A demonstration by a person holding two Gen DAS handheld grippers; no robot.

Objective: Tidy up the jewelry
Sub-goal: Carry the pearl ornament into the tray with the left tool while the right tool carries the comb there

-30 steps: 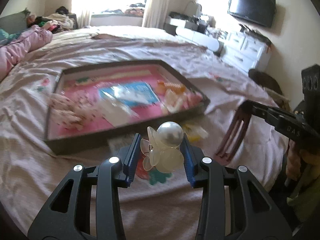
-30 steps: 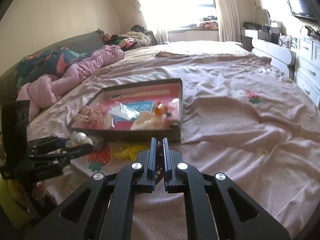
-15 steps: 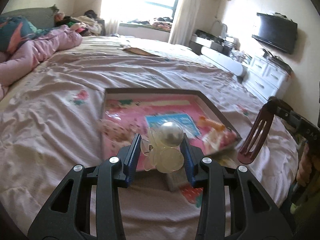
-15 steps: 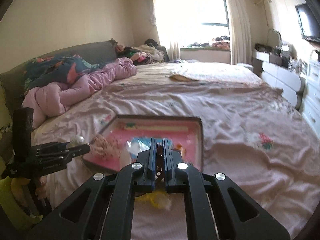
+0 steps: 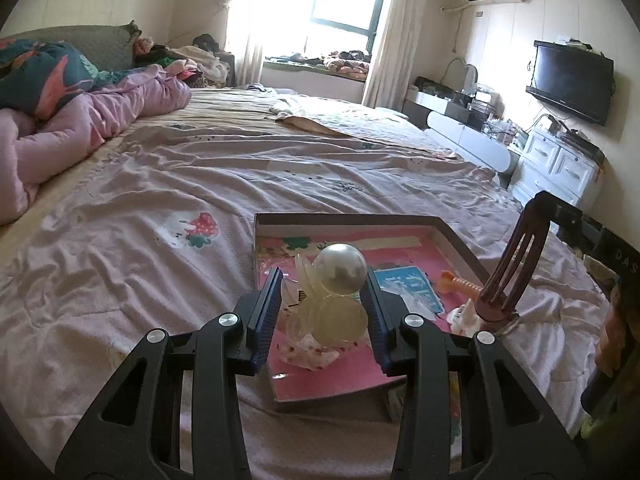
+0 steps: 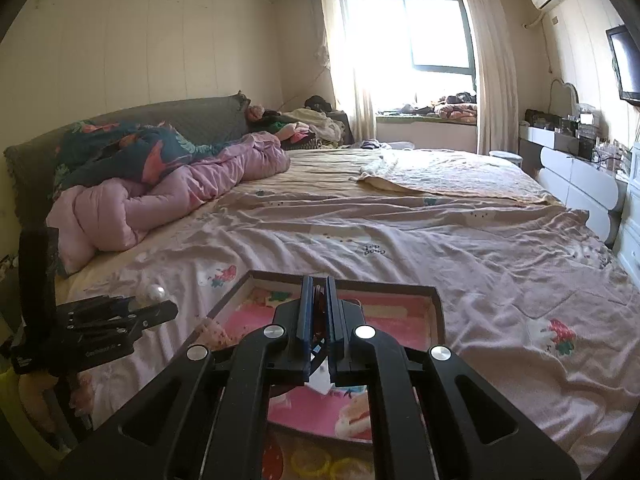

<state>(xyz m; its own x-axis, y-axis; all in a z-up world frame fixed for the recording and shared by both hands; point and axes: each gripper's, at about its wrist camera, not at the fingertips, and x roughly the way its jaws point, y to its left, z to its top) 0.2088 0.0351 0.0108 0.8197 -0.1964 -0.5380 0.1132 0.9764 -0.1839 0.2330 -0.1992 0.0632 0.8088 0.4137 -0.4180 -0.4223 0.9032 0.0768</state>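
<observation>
Now left gripper clamped on pearl clip, right gripper pinching brown barrette, both raised over tray, open bedspread beyond, formerly lower.

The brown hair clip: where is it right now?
The brown hair clip is pinched in the right gripper, held above the right edge of the tray on the bed.

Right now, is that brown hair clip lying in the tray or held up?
Held up: the clip stands upright, pinched by the right fingers, above the tray.
</observation>
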